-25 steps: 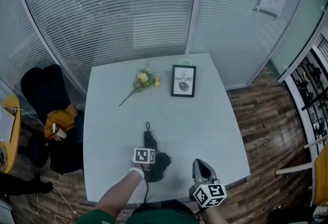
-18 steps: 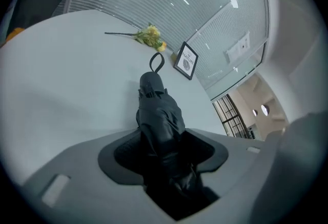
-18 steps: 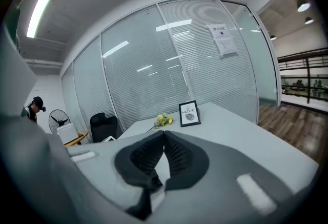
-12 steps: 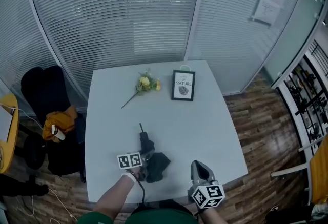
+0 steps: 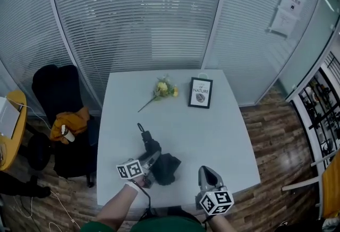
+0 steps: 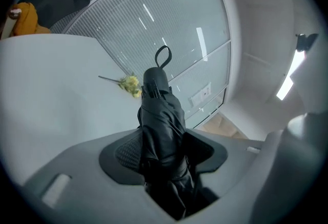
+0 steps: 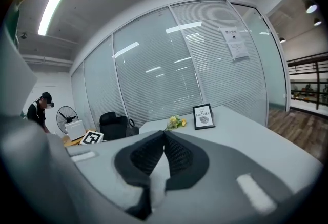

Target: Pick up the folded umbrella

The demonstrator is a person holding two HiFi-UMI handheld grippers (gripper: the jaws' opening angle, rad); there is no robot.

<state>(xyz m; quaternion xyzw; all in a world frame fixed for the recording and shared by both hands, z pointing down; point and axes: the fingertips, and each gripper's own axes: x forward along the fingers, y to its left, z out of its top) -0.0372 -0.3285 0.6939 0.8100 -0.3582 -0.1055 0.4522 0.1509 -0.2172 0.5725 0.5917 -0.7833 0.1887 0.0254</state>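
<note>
The folded black umbrella (image 5: 150,147) lies tilted over the near part of the white table (image 5: 212,130), its strap end pointing far-left and loose black fabric (image 5: 166,168) bunched at its near end. My left gripper (image 5: 151,159) grips it at mid-length; its jaws are still closing, with the pads pressing on the cloth. In the left gripper view the umbrella (image 6: 161,120) rises from between the pads of the left gripper (image 6: 164,154), with the strap loop (image 6: 163,57) on top. My right gripper (image 5: 209,173) hangs near the table's front edge, shut with nothing in it (image 7: 164,134).
Yellow flowers (image 5: 164,89) and a small framed picture (image 5: 201,92) stand at the table's far side. A black chair (image 5: 58,87) with an orange cloth (image 5: 69,122) stands left of the table. Glass walls with blinds close off the back. Wooden floor lies to the right.
My left gripper has closed on the umbrella and raised it, swinging the strap end up and to the left. The right gripper has shifted only a little.
</note>
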